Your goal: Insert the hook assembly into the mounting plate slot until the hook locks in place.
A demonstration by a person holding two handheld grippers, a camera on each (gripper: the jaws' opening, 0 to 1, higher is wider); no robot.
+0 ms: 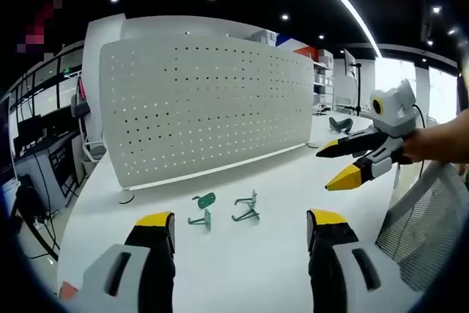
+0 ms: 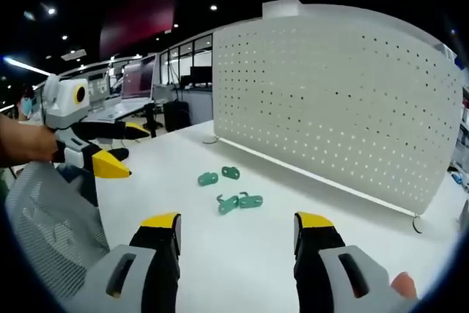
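Observation:
Several small green hook pieces [image 1: 205, 209] lie loose on the white table [image 1: 271, 269], a little in front of the white perforated mounting plate [image 1: 205, 100] that stands upright. My left gripper [image 1: 240, 219] is open and holds nothing, its yellow-tipped jaws just short of the hooks. In the right gripper view the same green pieces [image 2: 229, 201] lie in two pairs ahead of my open, unloaded right gripper [image 2: 237, 221], with the plate [image 2: 330, 100] behind them. Each gripper shows in the other's view, held by a hand: the right gripper [image 1: 326, 170] and the left gripper [image 2: 132, 153], both with jaws apart.
A grey mesh chair back [image 1: 429, 225] [image 2: 44, 225] rises at the table's near edge between the two hands. The plate rests on small feet [image 1: 126, 197]. Desks with monitors [image 2: 139, 78] and shelving [image 1: 322, 71] stand beyond the table.

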